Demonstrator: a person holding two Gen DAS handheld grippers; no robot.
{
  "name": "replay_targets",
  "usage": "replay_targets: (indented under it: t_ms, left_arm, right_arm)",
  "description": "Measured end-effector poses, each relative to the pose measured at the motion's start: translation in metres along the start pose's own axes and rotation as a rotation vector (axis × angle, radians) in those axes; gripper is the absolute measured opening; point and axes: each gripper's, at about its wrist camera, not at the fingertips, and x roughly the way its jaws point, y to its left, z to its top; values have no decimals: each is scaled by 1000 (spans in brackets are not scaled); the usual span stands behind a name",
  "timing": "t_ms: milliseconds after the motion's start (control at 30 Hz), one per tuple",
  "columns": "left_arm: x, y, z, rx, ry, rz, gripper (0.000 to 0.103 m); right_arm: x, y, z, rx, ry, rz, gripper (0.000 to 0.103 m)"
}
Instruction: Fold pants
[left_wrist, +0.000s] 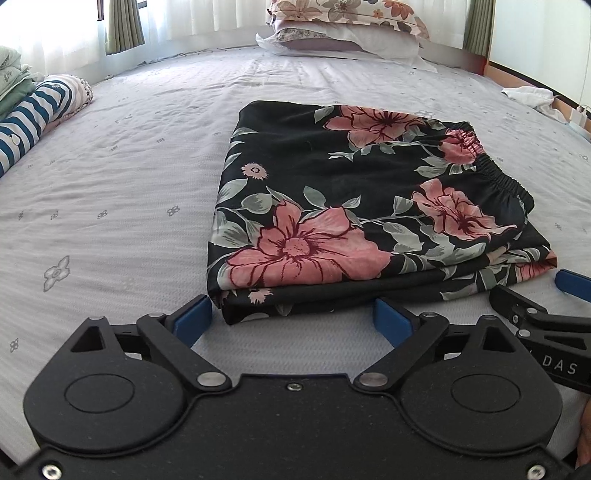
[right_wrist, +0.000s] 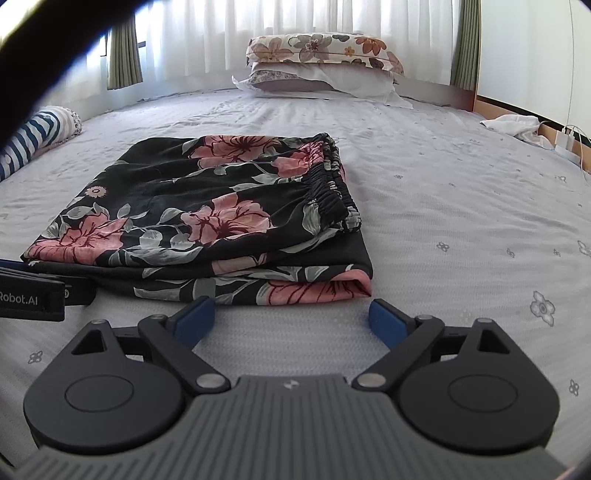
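So the pants (left_wrist: 351, 218) are basically done here. They're sitting on the bed (left_wrist: 110, 192) as a compact rectangle, several layers stacked, black fabric with big pink flowers. The elastic waistband (right_wrist: 332, 192) ends up on top along the right edge, and in the right wrist view the folded edges at the near side line up pretty neatly, with one pink-lined corner poking out at about 4 o'clock of the stack.

Both grippers are off the cloth. The left gripper (left_wrist: 291, 317) has its fingers spread wide, and the near left corner of the pants lies just ahead of the gap between them, nothing pinched. The right gripper (right_wrist: 291, 314) is the same story: fingers wide apart, bare sheet between them, the near right part of the stack just beyond the tips. No pad looks pressed on fabric in either view.

From the left gripper the pants sit at 12 to 1 o'clock; from the right one they run from 10 to 12 o'clock. The pillows (right_wrist: 325, 62) are way off at 12 o'clock by the curtains, and a striped roll (left_wrist: 33, 122) lies at 10 o'clock, well apart from the pants.

What's left? Not much, going by these pictures. Maybe a pat to flatten the top layer or tuck that corner, but the folding itself looks finished and both hands seem to be letting go.
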Motion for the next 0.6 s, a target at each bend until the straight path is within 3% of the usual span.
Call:
replay_targets:
  t_ms: [300, 600]
  left_arm:
    - [6, 0, 0, -12, -3, 6, 103]
    - [7, 1, 0, -10, -5, 3, 103]
  right_arm:
    - [5, 1, 1, -7, 14, -8, 102]
    - [7, 2, 2, -8, 27, -8, 103]
